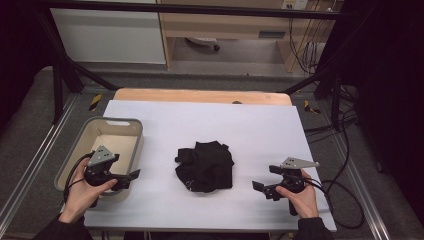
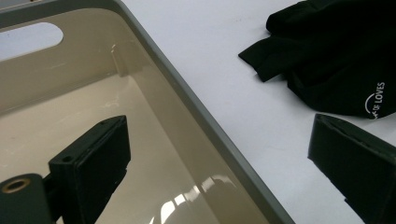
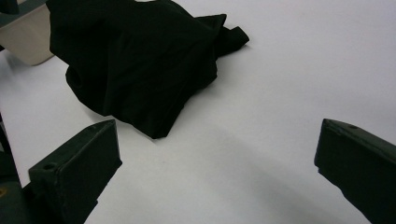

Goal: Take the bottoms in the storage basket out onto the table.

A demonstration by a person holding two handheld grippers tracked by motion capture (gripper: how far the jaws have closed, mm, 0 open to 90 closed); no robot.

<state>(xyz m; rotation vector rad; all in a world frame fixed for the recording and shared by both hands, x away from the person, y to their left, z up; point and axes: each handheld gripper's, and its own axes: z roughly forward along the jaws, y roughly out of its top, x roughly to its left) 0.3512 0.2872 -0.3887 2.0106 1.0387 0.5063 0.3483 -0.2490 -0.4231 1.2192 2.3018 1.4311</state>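
A crumpled black garment (image 1: pixel 205 166) is lying mid-worktop (image 1: pixel 260 130), between the two grippers and touching neither. The left gripper (image 1: pixel 131 176) is hovering over the near rim of the beige bin (image 1: pixel 85 137) — jaws spread wide, holding nothing. The right gripper (image 1: pixel 259 186) is sitting a little farther off, pointing left at the cloth, jaws likewise gaping and empty.

**Bright middle, murky edges**

Lighting is overhead and pretty even. The white surface (image 1: pixel 200 125) glows bright while the room's sides fall near-black. The high view is soft and low-res. There's glare on the glossy bin (image 2: pixel 196 107) floor, the black cloth (image 3: pixel 135 60) loses fold detail, and the close fingers (image 3: pixel 79 168) look blurry with faint soft shadows.
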